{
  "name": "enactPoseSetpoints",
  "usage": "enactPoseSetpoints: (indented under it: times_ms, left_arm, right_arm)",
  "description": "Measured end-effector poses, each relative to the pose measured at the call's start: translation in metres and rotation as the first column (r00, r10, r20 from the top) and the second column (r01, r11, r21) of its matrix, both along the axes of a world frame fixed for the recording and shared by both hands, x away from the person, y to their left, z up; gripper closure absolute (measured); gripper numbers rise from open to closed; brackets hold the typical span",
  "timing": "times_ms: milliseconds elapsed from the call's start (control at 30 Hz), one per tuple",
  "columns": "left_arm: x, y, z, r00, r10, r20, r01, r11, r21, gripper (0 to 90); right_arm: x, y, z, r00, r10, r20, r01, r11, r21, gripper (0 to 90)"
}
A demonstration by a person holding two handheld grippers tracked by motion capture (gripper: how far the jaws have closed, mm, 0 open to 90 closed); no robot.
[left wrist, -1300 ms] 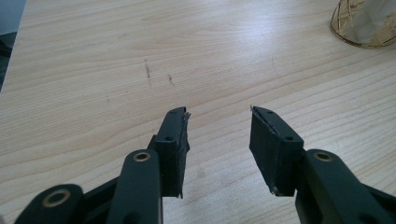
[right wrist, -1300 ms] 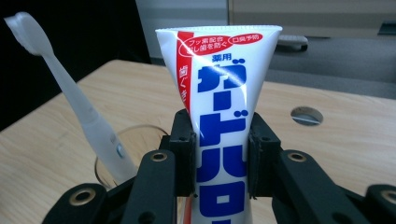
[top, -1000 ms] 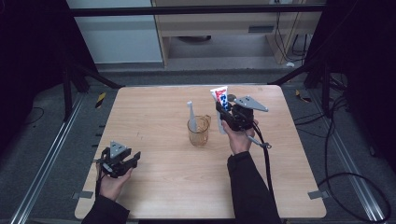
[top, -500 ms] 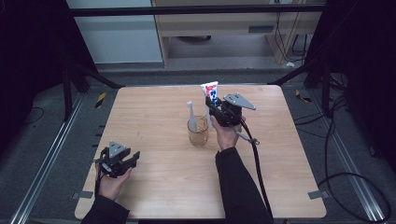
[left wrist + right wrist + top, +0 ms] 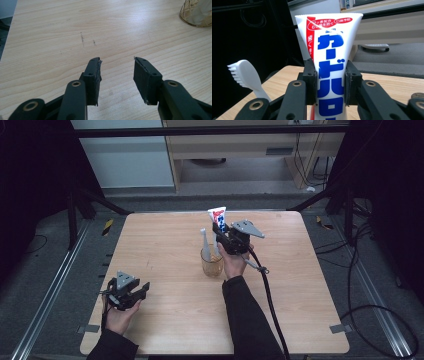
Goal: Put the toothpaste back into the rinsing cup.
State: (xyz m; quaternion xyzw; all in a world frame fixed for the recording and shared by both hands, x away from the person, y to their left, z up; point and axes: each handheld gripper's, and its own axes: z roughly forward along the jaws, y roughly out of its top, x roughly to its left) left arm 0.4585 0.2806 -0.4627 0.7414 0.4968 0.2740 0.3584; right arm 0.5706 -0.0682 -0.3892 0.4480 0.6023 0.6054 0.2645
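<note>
Your right gripper [image 5: 218,232] is clamped on the toothpaste tube [image 5: 217,216]. In the right gripper view both pads press the tube's [image 5: 329,75] flanks at mid-height, the tube stands upright, its flat crimped end is on top, and blue and red print faces the camera. In the high view the tube sits over the far-middle part of the table [image 5: 310,285], directly above the glass cup's [image 5: 212,265] far rim. I can't tell whether the tube's lower end is inside the cup or just behind it, because the gripper body hides that part.

A white toothbrush [image 5: 204,245] stands in the cup with its head up, leaning slightly left, just left of the tube and not touching it. In the right gripper view its bristle head [image 5: 240,72] shows left of the jaws, with the bristles facing left.

Your right hand [image 5: 231,265] is on the near-right side of the cup. The cable runs from the gripper back across the table toward the near right.

Your left gripper [image 5: 131,292] is at the near-left of the table, well apart from the cup. Its jaws [image 5: 117,75] stand apart with only bare wood between the pads. It sits low over the tabletop, and the cup's base [image 5: 197,15] shows at the far right of the left gripper view.
</note>
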Motion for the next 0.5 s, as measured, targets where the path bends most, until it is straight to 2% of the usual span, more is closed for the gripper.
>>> enactPoseSetpoints:
  times_ms: [267,500]
  left_arm:
    - [0.000,0.000,0.000,1.0000,-0.001,-0.002,0.001,1.0000,0.001,56.4]
    - [0.000,0.000,0.000,1.0000,-0.003,-0.002,0.003,1.0000,0.002,56.4]
  right_arm:
    - [0.003,0.006,-0.009,1.0000,0.001,-0.002,-0.001,1.000,-0.011,68.8]
    - [0.004,0.014,-0.021,0.9995,0.013,-0.029,-0.014,0.999,-0.029,68.6]
